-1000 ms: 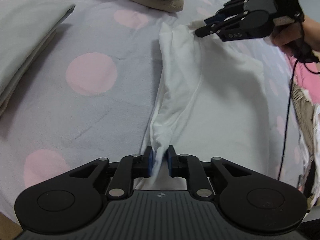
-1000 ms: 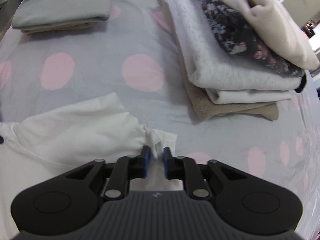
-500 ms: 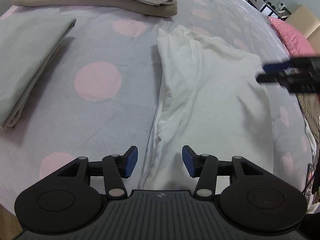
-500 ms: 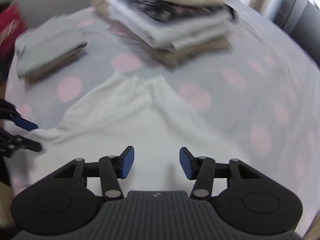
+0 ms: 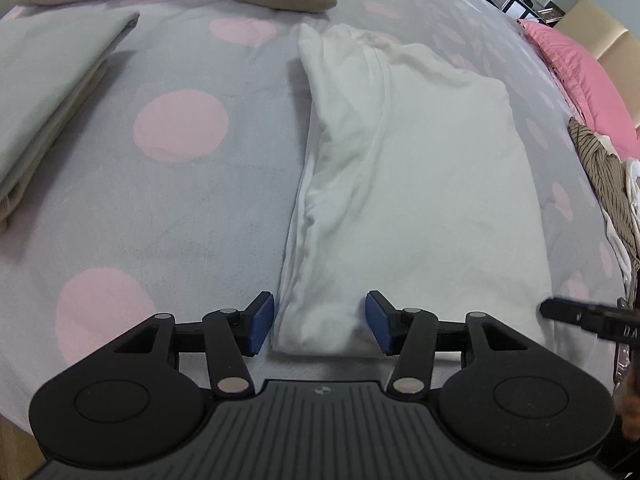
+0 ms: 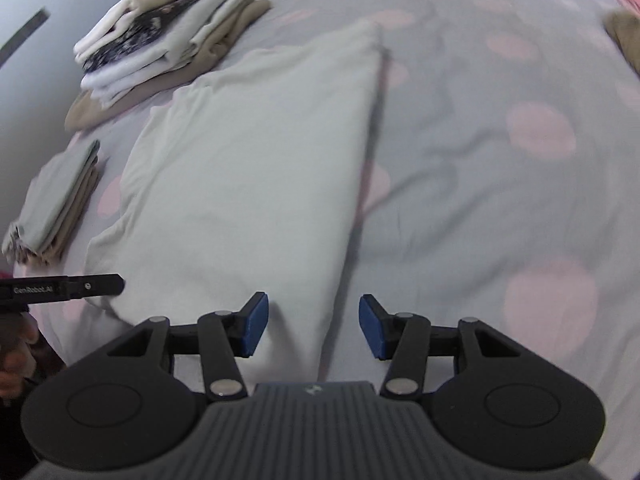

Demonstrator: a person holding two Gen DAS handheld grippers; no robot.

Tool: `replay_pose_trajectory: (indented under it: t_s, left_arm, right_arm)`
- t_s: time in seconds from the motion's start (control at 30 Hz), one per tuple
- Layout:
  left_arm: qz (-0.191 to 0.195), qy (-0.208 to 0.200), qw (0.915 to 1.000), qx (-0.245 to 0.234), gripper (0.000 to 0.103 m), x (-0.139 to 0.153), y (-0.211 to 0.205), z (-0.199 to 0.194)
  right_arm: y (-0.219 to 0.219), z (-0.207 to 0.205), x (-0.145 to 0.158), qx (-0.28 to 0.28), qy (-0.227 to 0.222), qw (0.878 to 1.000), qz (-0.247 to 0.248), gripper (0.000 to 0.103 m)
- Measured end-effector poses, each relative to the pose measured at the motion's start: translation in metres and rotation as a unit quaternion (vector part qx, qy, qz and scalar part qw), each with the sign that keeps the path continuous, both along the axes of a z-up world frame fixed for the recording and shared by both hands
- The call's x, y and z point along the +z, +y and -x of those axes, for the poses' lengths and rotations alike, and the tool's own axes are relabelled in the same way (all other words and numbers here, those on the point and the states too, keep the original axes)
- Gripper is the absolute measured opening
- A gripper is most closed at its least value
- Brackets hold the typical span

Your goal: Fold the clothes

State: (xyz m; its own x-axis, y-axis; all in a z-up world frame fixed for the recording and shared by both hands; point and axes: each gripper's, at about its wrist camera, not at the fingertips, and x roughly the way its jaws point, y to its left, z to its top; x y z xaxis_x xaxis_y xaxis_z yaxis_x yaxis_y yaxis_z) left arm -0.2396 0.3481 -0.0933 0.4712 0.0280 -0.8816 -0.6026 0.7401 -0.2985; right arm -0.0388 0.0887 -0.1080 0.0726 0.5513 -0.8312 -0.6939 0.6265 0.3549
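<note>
White shirt (image 5: 420,184) flat on bed (image 5: 180,208). Left tongs (image 5: 320,322), right tongs (image 6: 313,322) wide open, empty. Pinch near corners together, fold evenly.

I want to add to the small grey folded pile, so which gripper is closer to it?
Left. The left gripper straddles the white garment's edge facing the small grey folded pile; the right gripper straddles the opposite edge, with the garment between.

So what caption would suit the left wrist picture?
Open left gripper poised at the near end of a folded white garment on a polka-dot bed.
</note>
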Motion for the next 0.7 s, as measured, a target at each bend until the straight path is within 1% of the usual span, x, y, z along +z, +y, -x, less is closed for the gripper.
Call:
replay_pose_trajectory:
  t_s: [0.07, 0.2, 0.3, 0.37, 0.43, 0.47, 0.53, 0.57, 0.6, 0.63, 0.67, 0.7]
  left_arm:
    - [0.005, -0.006, 0.9999, 0.006, 0.051, -0.003, 0.001, 0.002]
    - [0.004, -0.008, 0.9999, 0.011, 0.054, -0.005, -0.002, 0.002]
    - [-0.019, 0.006, 0.9998, 0.008, 0.053, -0.006, -0.011, -0.004]
    - [-0.043, 0.017, 0.9989, 0.0, 0.053, -0.006, -0.019, -0.009]
    - [-0.066, 0.024, 0.9975, -0.009, 0.051, -0.006, -0.027, -0.013]
    - [-0.07, 0.025, 0.9972, -0.01, 0.048, -0.006, -0.029, -0.013]
    - [-0.073, 0.024, 0.997, -0.007, 0.045, -0.005, -0.03, -0.014]
    - [-0.074, 0.023, 0.997, -0.006, 0.041, -0.004, -0.03, -0.014]
    - [-0.075, 0.021, 0.9969, -0.006, 0.036, -0.003, -0.03, -0.013]
    - [-0.076, 0.02, 0.9969, -0.007, 0.034, -0.002, -0.031, -0.013]
    - [-0.076, 0.018, 0.9969, -0.007, 0.029, -0.001, -0.031, -0.013]
    - [-0.076, 0.018, 0.9969, -0.009, 0.024, 0.0, -0.031, -0.013]
  right_arm:
    - [-0.006, 0.007, -0.01, -0.014, 0.011, 1.0, 0.0, 0.057]
    - [-0.012, 0.019, -0.014, -0.018, 0.012, 1.0, -0.017, 0.069]
    - [-0.012, 0.029, -0.017, -0.018, 0.004, 1.0, -0.018, 0.071]
    - [-0.007, 0.036, -0.018, -0.013, -0.016, 1.0, -0.009, 0.071]
    - [-0.002, 0.042, -0.019, -0.006, -0.031, 0.999, -0.003, 0.071]
    - [0.0, 0.045, -0.019, -0.004, -0.036, 0.999, -0.002, 0.068]
    - [0.003, 0.048, -0.019, -0.002, -0.046, 0.999, -0.001, 0.052]
    - [0.004, 0.049, -0.018, -0.001, -0.049, 0.999, -0.003, 0.04]
    - [0.003, 0.049, -0.018, -0.002, -0.049, 0.999, -0.006, 0.033]
    - [0.003, 0.048, -0.018, -0.003, -0.047, 0.999, -0.01, 0.029]
    - [0.002, 0.047, -0.017, -0.007, -0.043, 0.999, -0.015, 0.023]
    - [0.001, 0.046, -0.015, -0.011, -0.038, 0.999, -0.02, 0.018]
